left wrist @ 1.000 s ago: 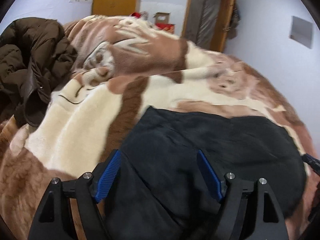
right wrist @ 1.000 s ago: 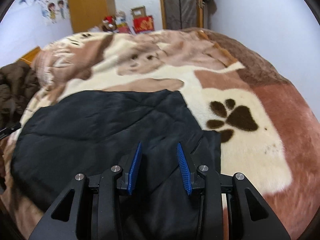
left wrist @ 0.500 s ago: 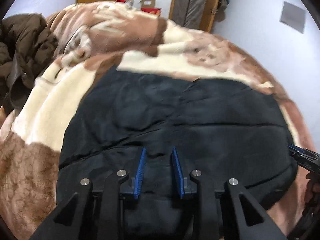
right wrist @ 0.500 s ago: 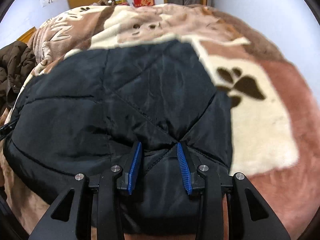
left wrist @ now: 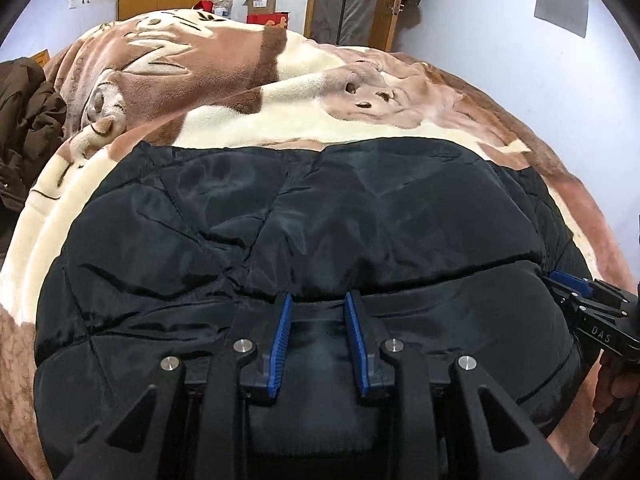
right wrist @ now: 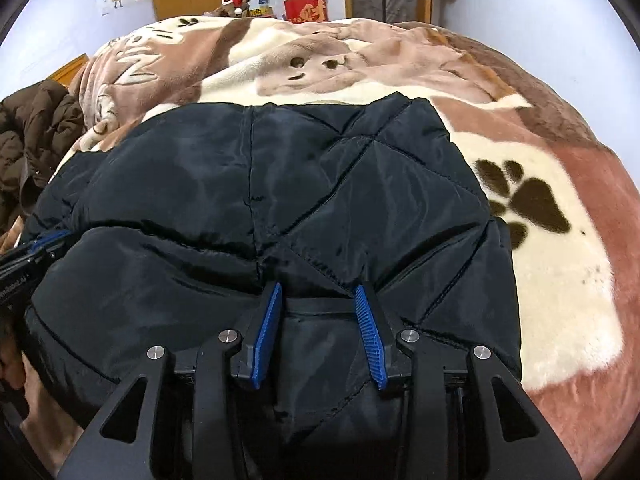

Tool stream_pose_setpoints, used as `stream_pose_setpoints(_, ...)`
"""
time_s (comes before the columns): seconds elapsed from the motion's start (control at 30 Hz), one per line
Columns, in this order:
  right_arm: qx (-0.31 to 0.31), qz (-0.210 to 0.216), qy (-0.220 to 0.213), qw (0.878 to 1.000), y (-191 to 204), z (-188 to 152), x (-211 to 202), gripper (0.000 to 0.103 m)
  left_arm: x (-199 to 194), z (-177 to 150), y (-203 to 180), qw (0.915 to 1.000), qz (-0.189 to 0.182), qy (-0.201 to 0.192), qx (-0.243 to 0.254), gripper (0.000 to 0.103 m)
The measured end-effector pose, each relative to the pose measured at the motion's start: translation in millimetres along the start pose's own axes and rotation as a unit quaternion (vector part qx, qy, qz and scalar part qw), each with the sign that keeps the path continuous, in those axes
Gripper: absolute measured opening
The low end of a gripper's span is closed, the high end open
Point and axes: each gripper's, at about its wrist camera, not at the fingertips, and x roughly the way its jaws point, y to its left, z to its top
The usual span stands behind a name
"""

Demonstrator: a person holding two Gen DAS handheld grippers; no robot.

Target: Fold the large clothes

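Both grippers — left (left wrist: 316, 306), right (right wrist: 318, 298) — jaws clenched on near hem of black quilted jacket (left wrist: 304, 216); lift evenly, carry toward far edge, keep hem taut.

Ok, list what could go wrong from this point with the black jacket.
1. The black jacket is slick and puffy; the left gripper and right gripper each pinch only a bunched fold near its near edge, so fabric may slip out.
2. Layers look uneven at the right side, so the fold could end up crooked.
3. The plush blanket underneath is soft and may drag along with the jacket.
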Motion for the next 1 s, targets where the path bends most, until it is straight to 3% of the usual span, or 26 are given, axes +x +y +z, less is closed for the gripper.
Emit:
stream_pose_setpoints(0.1,0.013,0.006,0.008,1.0,-2,9,-14,0.039,-6,4,0,1.0,0.002,0.005,0.002,0.029)
stream_pose_setpoints(0.27,0.027,-0.01,-0.036,0.999,-23,31,-35,0.039,-29,21,26,0.9992,0.031,-0.023,-0.012,0.029)
stream_pose_setpoints(0.33,0.04,-0.02,-0.02,0.999,-35,37,-24,0.039,-26,27,45,0.9975,0.063,-0.017,-0.025,0.029)
stream_pose_setpoints(0.43,0.042,-0.027,0.013,0.999,-50,31,3,0.039,-10,26,71,0.9957,0.079,0.004,-0.049,0.028)
stream_pose_setpoints(0.6,0.034,-0.039,0.017,0.999,-46,28,15,0.039,4,17,63,0.9946,0.103,0.007,-0.01,0.028)
stream_pose_setpoints(1.0,0.023,-0.033,0.013,0.999,-49,26,20,0.039,11,14,67,0.9953,0.096,0.007,-0.013,0.028)
